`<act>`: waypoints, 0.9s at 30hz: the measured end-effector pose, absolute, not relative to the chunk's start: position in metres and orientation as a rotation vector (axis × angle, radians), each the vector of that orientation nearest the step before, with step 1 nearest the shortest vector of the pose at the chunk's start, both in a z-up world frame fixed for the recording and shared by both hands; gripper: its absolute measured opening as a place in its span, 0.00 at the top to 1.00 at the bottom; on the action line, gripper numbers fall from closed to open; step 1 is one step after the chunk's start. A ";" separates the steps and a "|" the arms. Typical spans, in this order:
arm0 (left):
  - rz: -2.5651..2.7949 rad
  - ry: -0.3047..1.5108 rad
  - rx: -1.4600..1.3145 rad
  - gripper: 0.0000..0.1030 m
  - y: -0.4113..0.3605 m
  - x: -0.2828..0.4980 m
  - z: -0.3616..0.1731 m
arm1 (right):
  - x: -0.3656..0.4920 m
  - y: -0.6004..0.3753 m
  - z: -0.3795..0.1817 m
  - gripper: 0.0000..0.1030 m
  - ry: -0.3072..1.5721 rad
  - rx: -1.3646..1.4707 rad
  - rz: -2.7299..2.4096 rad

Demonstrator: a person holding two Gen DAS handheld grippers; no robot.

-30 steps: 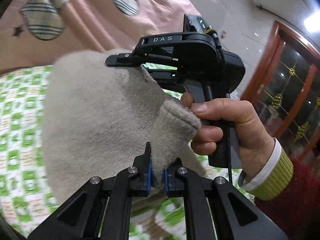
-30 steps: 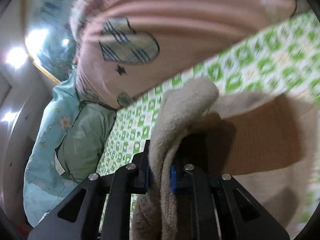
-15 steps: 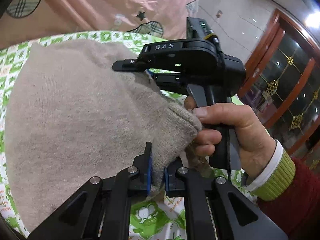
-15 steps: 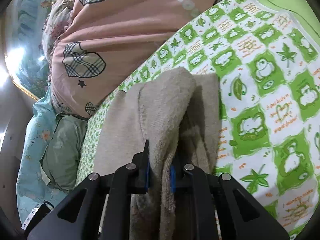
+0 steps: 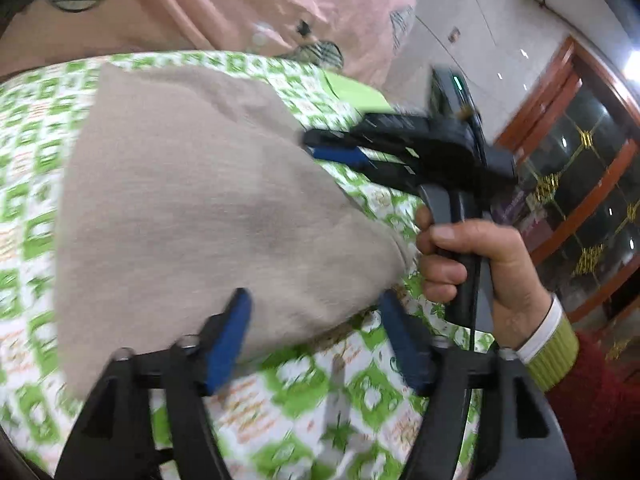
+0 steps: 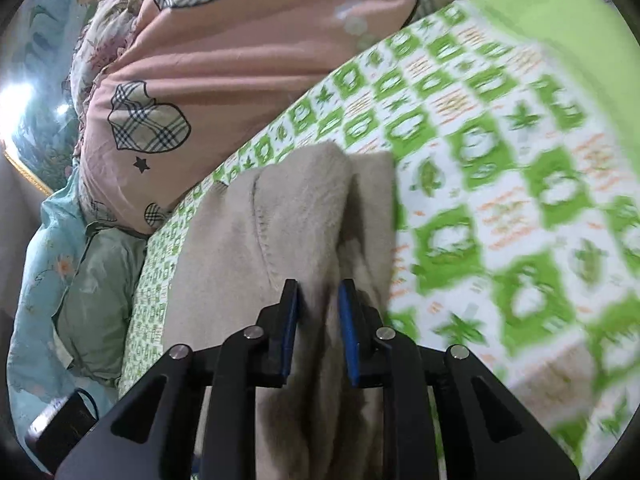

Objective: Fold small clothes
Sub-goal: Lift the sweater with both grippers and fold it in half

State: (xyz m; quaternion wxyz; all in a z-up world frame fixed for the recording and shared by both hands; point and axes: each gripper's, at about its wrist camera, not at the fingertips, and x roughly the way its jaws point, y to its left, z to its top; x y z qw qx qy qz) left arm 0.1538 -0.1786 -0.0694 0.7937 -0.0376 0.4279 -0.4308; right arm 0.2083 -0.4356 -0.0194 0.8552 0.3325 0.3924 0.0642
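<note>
Both grippers are spread now: left gripper (image 5: pixel 314 338) wide open around the near edge of the beige knit garment (image 5: pixel 192 208), right gripper (image 6: pixel 319 332) parted with a fold loose between its pads. Garment lies on the green-checked sheet (image 6: pixel 500 184), just below the pink quilt (image 6: pixel 248 52). Risk: a pad snags knit on retreat and drags the fold open. Half a second ago both were clamped on it.
</note>
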 end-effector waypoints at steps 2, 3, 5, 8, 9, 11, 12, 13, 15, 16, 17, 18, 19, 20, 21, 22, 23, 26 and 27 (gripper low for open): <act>-0.879 0.902 -0.118 0.19 -0.157 0.159 -0.059 | 0.198 -0.440 -0.018 0.44 0.821 0.727 0.119; -0.856 0.898 -0.131 0.19 -0.148 0.163 -0.056 | 0.194 -0.441 -0.018 0.17 0.816 0.742 0.124; -0.807 0.896 -0.163 0.16 -0.130 0.181 -0.051 | 0.191 -0.440 -0.018 0.10 0.809 0.752 0.131; -0.710 0.932 -0.209 0.16 -0.103 0.208 -0.056 | 0.195 -0.437 -0.021 0.10 0.834 0.745 0.159; -0.687 0.954 -0.234 0.16 -0.097 0.220 -0.060 | 0.197 -0.434 -0.021 0.10 0.839 0.743 0.167; -0.685 1.003 -0.318 0.16 -0.086 0.244 -0.074 | 0.202 -0.430 -0.022 0.10 0.843 0.742 0.191; -0.692 1.031 -0.353 0.16 -0.085 0.254 -0.080 | 0.205 -0.428 -0.023 0.10 0.849 0.740 0.199; -0.702 1.064 -0.396 0.16 -0.084 0.265 -0.089 | 0.208 -0.427 -0.023 0.10 0.854 0.736 0.199; -0.716 1.099 -0.454 0.16 -0.082 0.277 -0.097 | 0.213 -0.426 -0.027 0.10 0.869 0.730 0.197; -0.723 1.116 -0.479 0.16 -0.085 0.283 -0.101 | 0.215 -0.426 -0.029 0.10 0.878 0.732 0.197; -0.731 1.129 -0.487 0.16 -0.088 0.288 -0.105 | 0.218 -0.426 -0.032 0.10 0.889 0.734 0.197; -0.740 1.145 -0.486 0.16 -0.095 0.295 -0.109 | 0.221 -0.425 -0.035 0.10 0.899 0.736 0.199; -0.747 1.161 -0.479 0.15 -0.102 0.303 -0.114 | 0.223 -0.424 -0.039 0.11 0.910 0.739 0.207; -0.750 1.174 -0.475 0.14 -0.108 0.309 -0.120 | 0.227 -0.423 -0.044 0.12 0.929 0.749 0.222; -0.759 1.189 -0.478 0.15 -0.114 0.315 -0.127 | 0.230 -0.422 -0.048 0.16 0.940 0.750 0.216; -0.780 1.198 -0.496 0.17 -0.119 0.321 -0.132 | 0.231 -0.421 -0.050 0.19 0.939 0.743 0.205; -0.798 1.195 -0.514 0.24 -0.122 0.325 -0.135 | 0.233 -0.421 -0.050 0.30 0.937 0.741 0.206; -0.824 1.168 -0.539 0.45 -0.122 0.329 -0.134 | 0.238 -0.417 -0.056 0.58 0.952 0.779 0.247; -0.824 1.149 -0.531 0.49 -0.120 0.326 -0.130 | 0.237 -0.413 -0.054 0.60 0.953 0.755 0.241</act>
